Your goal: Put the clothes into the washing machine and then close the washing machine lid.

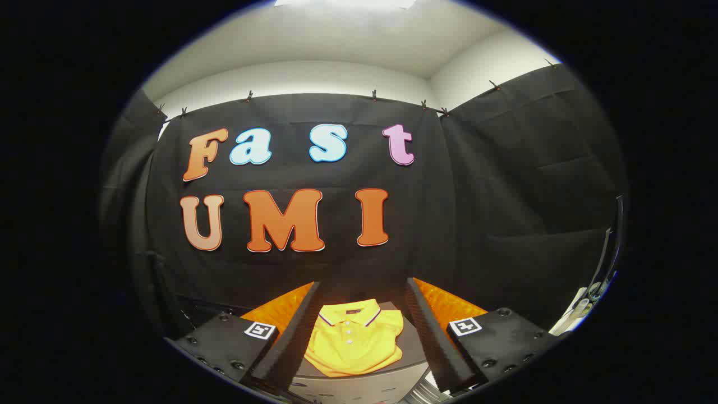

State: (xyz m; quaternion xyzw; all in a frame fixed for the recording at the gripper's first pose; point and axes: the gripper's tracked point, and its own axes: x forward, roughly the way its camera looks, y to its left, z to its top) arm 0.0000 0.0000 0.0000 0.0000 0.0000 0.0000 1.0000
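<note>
In the gripper view, the hand-held gripper (362, 292) is released – its two fingers stand wide apart and they touch nothing. The left finger (294, 331) rises at a slant from its block, and this block carries a small square marker (261, 330) on its top.

Between the two fingers, and a little ahead of them, lies a yellow polo shirt (354, 343). It is folded flat, with the collar turned toward the far side; the collar has a dark and light stripe along its edge, and a short row of small buttons runs down from it. The shirt rests on a dark grey surface with a rounded front edge (415, 348) – whether this is a table or the lid of a machine, one cannot tell from here. The shirt is not touched by either finger; it lies below and beyond them.

The right finger (429, 331) mirrors the left one, and its block has the same kind of marker (466, 326).

Behind all this hangs the black cloth wall (505, 196), clipped along its top. Far to the right, near the edge of the cloth, some pale objects (578, 311) show, too small and bent to name.
</note>
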